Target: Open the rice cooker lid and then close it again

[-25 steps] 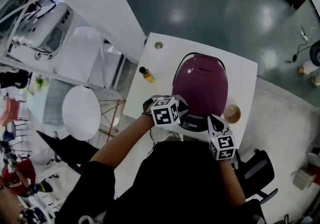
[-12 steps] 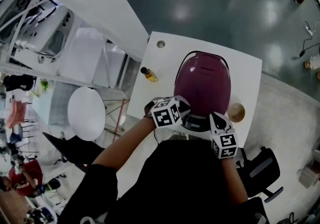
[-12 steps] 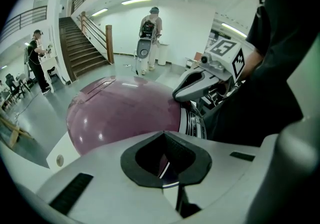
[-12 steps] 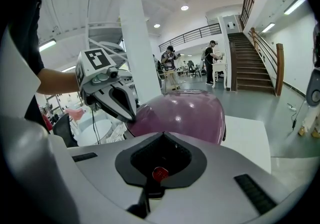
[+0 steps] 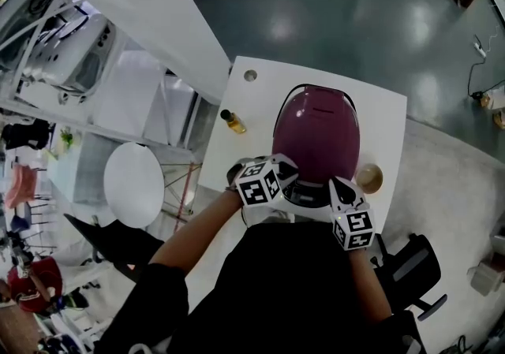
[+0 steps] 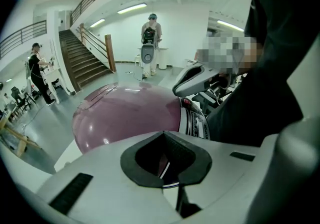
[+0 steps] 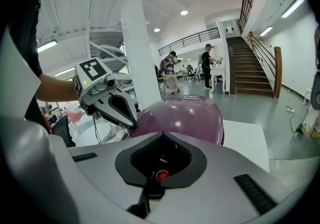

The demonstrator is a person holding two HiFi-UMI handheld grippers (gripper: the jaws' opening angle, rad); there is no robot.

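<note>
Two grippers. Head view: left gripper [image 5: 290,180] and right gripper [image 5: 339,191] at the near front of a purple cooker [image 5: 316,136], lid down, on a white table [image 5: 237,155]; bottle [image 5: 232,120] left, cup [image 5: 367,178] right.
Left gripper view: jaws closed, empty.
Right gripper view: jaws closed, empty; red button [image 7: 161,175] beyond.

Large open lab-like hall, polished grey floor [image 5: 331,21], wide staircase [image 7: 252,71], mezzanine railing [image 7: 187,42], white tables [image 5: 379,116], ceiling strip lights [image 6: 132,8]
</note>
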